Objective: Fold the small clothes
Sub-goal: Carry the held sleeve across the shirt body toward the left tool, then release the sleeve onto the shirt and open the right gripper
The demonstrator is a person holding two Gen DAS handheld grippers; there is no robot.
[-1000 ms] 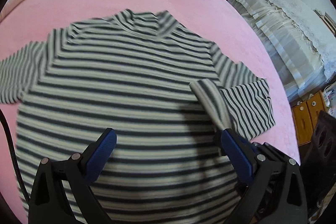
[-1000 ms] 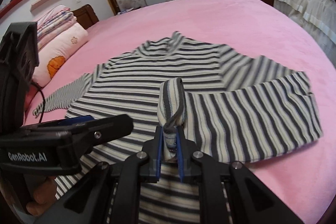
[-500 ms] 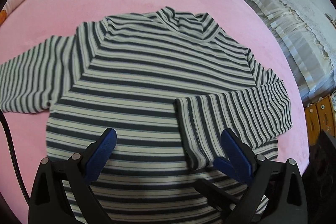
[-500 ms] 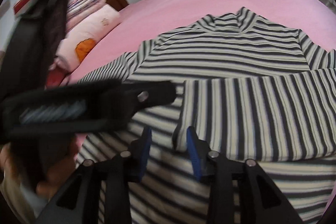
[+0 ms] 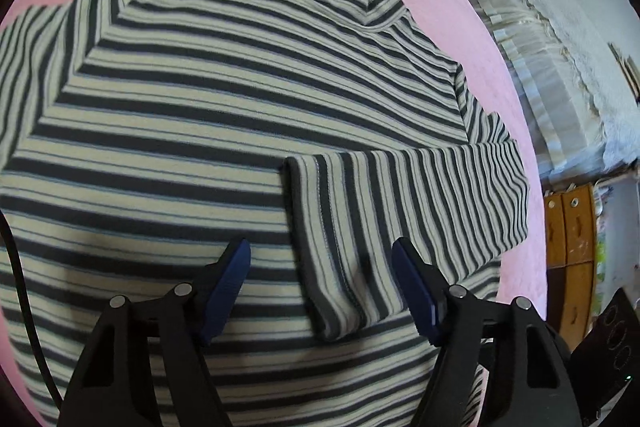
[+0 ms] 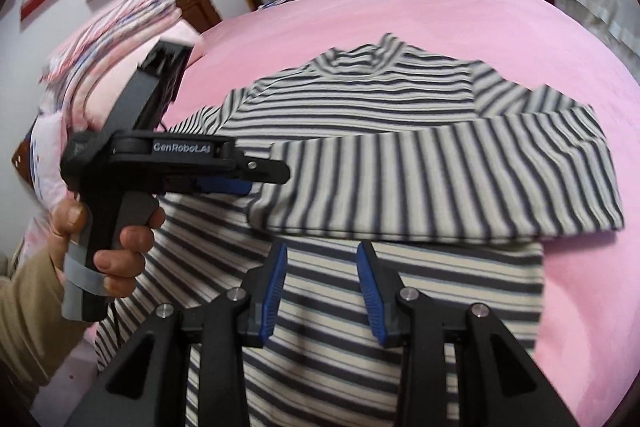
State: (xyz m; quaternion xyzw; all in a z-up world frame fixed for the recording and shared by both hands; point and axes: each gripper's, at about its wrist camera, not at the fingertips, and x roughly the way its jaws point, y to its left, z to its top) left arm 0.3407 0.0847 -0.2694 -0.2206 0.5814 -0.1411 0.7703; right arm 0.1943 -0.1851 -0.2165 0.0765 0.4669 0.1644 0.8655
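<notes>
A small grey-and-cream striped shirt point(image 5: 200, 107) point(image 6: 360, 99) lies flat on a pink bed cover point(image 6: 400, 11). Its right sleeve point(image 5: 400, 203) point(image 6: 440, 179) is folded across the body. My left gripper point(image 5: 322, 259) hangs low over the sleeve's cuff with its jaws closing. The cuff lies between the blue pads, and they do not press on it. In the right wrist view the left gripper point(image 6: 260, 179) is held by a hand point(image 6: 108, 243), with its tips at the cuff's edge. My right gripper point(image 6: 322, 267) is open and empty above the shirt's lower body.
Folded bedding and pillows point(image 6: 120, 39) are stacked at the bed's far left. A white-draped piece of furniture point(image 5: 540, 47) and wooden drawers point(image 5: 572, 227) stand beyond the bed's right edge. A black cable point(image 5: 20, 287) runs down the left side.
The right gripper let go of the sleeve cuff and drew back; the sleeve now lies flat across the shirt. The left gripper came down close to the cuff and its jaws narrowed.
</notes>
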